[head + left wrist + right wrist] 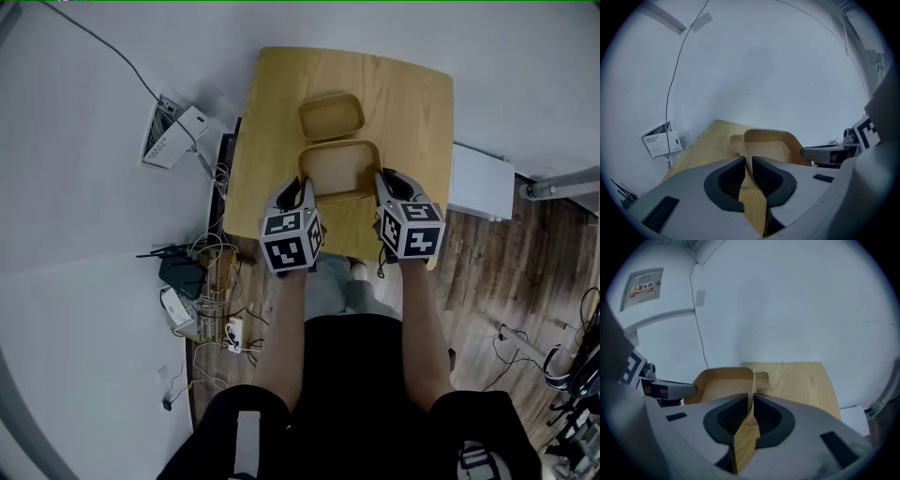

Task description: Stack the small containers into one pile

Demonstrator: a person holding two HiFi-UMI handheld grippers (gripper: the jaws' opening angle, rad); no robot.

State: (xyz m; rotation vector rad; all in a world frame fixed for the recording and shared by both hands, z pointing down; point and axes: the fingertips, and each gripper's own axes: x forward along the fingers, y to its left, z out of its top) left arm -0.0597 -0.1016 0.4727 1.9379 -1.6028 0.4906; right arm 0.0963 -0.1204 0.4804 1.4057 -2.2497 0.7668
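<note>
A light wooden container [339,169] sits between my two grippers over the wooden table [412,103]. My left gripper [302,195] is shut on its left wall and my right gripper [382,186] on its right wall. Just beyond it a smaller wooden container [330,116] stands on the table. In the left gripper view the jaws [747,161] pinch the thin wall of the container [771,146]. In the right gripper view the jaws [752,401] pinch the opposite wall of the container [723,383]. I cannot tell whether the held container touches the table.
A white box [173,131] with a cable lies on the floor to the left. A router and tangled wires [192,281] sit by the table's near left leg. A white unit [480,178] and a metal pole [562,183] stand to the right.
</note>
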